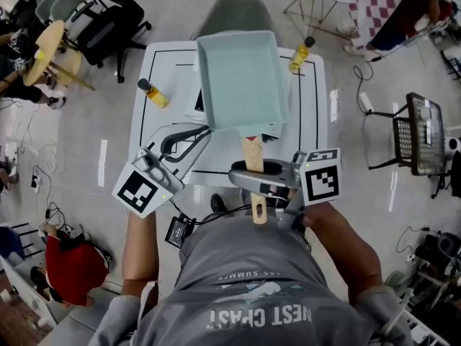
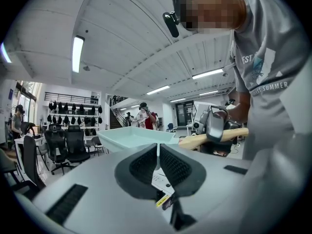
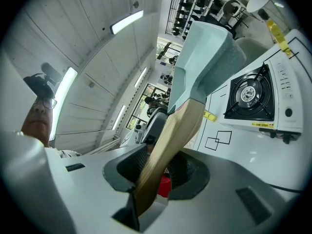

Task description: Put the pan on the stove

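A pale teal rectangular pan (image 1: 236, 78) with a wooden handle (image 1: 253, 157) hangs in the air over the white table (image 1: 317, 114). My right gripper (image 1: 250, 171) is shut on that handle, which runs between its pads (image 3: 158, 165). In the right gripper view the pan (image 3: 204, 52) tilts up and away, and the white gas stove (image 3: 251, 99) with its black burner stands on the table below and to the right. In the head view the pan hides most of the stove (image 1: 197, 107). My left gripper (image 1: 202, 130) is shut and empty, just left of the pan (image 2: 136, 138).
Two yellow bottles stand on the table, one at the left edge (image 1: 153, 93) and one at the far right corner (image 1: 300, 55). A grey chair (image 1: 238, 13) sits behind the table. Office chairs (image 1: 108, 20) and people are around the room.
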The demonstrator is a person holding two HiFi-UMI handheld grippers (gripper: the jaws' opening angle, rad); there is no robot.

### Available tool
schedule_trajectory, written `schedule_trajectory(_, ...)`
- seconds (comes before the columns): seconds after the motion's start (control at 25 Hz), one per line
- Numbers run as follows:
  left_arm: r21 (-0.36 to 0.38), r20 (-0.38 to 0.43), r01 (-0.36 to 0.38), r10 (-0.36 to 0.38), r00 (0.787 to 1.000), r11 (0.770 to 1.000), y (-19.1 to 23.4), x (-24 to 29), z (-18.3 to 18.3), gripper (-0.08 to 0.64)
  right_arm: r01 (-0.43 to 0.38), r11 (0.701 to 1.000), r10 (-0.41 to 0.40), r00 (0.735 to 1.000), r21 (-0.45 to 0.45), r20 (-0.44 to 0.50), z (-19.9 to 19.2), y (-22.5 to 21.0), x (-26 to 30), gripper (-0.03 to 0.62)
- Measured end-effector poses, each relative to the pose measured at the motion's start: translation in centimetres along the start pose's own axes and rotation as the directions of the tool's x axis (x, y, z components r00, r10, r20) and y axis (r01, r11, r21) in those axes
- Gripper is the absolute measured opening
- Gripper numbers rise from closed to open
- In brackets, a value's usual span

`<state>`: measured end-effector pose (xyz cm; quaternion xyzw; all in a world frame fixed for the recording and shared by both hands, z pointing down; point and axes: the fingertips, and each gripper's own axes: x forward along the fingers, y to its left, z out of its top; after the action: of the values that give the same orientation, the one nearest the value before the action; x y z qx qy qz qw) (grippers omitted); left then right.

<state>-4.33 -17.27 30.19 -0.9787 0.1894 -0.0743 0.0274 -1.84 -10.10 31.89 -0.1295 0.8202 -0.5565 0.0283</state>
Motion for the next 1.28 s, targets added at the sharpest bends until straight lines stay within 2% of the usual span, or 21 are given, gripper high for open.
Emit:
schedule_trajectory(0.36, -0.013, -0.034, -0.012, 0.012, 0.999, 1.000, 1.8, 2.7, -1.5, 0.014, -0.005, 1.000, 0.005, 1.000, 0.020, -0.015, 2.3, -2.6, -0.8, 0.130)
schedule_trajectory(0.6, -0.030, -0.070, -0.022, 0.020, 0.997, 0.999, 3.2, 4.4, -3.7, 0.014, -0.007, 1.000, 0.008, 0.999, 0.029, -0.034, 3.5, -5.2, -1.0, 0.130)
schedule_trajectory(1.16, -0.083, -0.095, -0.021, 0.013, 0.995, 0.996, 6.2, 6.8, -7.9, 0.014, -0.019, 0.997, 0.024, 0.998, 0.079, -0.053, 5.5, -10.3, 0.2, 0.130)
schedule_trajectory(1.28, -0.092, -0.103, -0.018, 0.009, 0.995, 0.996, 6.5, 7.0, -9.0, 0.014, -0.002, 0.996, 0.008, 0.998, 0.089, -0.061, 5.3, -11.5, 0.4, 0.130)
